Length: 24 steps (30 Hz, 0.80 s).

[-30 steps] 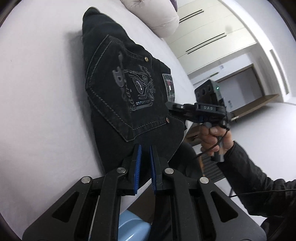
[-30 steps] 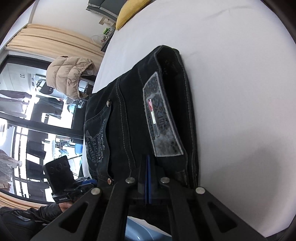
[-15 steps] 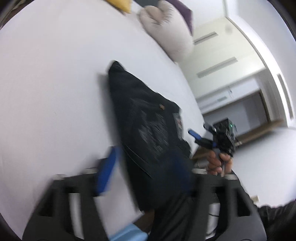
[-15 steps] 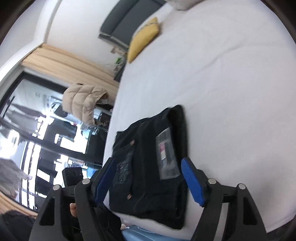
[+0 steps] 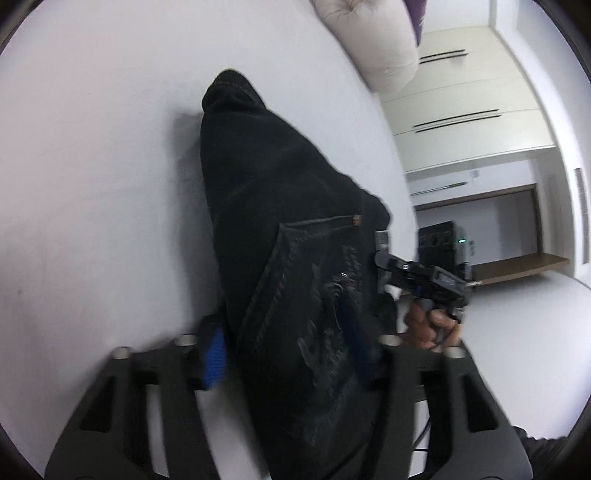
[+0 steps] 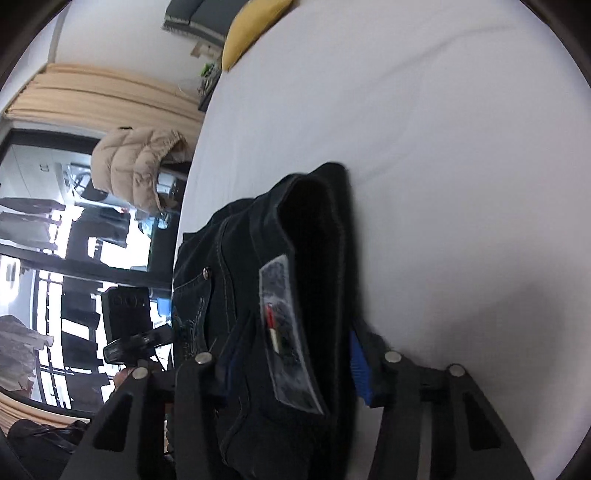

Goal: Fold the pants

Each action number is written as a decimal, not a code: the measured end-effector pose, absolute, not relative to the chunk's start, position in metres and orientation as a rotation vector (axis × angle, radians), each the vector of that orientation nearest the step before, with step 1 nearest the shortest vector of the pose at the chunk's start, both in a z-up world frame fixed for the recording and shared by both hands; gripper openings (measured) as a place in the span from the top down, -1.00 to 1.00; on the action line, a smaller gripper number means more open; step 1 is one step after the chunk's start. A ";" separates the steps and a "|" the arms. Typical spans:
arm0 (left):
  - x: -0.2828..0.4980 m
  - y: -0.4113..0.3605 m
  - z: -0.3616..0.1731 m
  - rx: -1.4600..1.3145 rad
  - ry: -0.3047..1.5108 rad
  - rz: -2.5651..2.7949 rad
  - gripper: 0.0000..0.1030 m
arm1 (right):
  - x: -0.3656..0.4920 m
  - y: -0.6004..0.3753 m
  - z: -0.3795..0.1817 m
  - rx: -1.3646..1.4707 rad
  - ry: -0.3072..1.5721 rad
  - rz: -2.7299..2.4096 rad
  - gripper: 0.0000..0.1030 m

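Note:
The black jeans [image 5: 273, 206] lie folded in a thick stack on the white bed [image 5: 92, 166], back pocket with grey stitching facing up. My left gripper [image 5: 284, 350] is open, its blue pads on either side of the near end of the stack. In the right wrist view the jeans [image 6: 295, 258] show the waistband with a grey label patch [image 6: 288, 339]. My right gripper [image 6: 291, 365] is open too, its jaws straddling the waistband end. The right gripper also shows in the left wrist view [image 5: 421, 277], held by a hand beside the jeans.
A beige pillow [image 5: 373, 40] lies at the bed's far end. A yellow cushion [image 6: 255, 26] lies at another edge of the bed. A beige puffer jacket [image 6: 136, 162] hangs beside the bed near the window. White cabinets [image 5: 461, 110] stand beyond the bed.
Both grippers opened and pulled back from the jeans, then moved in again. Now their open jaws straddle the folded stack at its near ends.

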State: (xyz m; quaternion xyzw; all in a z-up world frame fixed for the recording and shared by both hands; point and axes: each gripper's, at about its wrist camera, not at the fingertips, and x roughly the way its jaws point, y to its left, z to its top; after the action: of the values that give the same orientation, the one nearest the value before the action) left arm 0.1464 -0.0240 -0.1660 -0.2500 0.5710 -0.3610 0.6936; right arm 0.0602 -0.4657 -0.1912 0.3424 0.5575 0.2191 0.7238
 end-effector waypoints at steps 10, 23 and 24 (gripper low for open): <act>0.149 -0.030 -0.161 -0.545 1.256 -0.814 0.51 | 0.067 -0.440 -0.154 0.587 1.227 0.442 0.60; 0.219 -0.006 -0.152 -0.489 1.181 -0.750 0.52 | 0.185 -0.391 -0.097 0.535 1.090 0.534 0.61; 0.234 0.002 -0.155 -0.496 1.184 -0.736 0.52 | 0.202 -0.386 -0.101 0.546 1.091 0.537 0.61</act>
State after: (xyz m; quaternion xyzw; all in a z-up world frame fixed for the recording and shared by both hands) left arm 0.2337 0.0019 -0.1549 -0.2262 0.5394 -0.3355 0.7385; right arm 0.2018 -0.3856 -0.1013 0.2532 0.5058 0.2490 0.7861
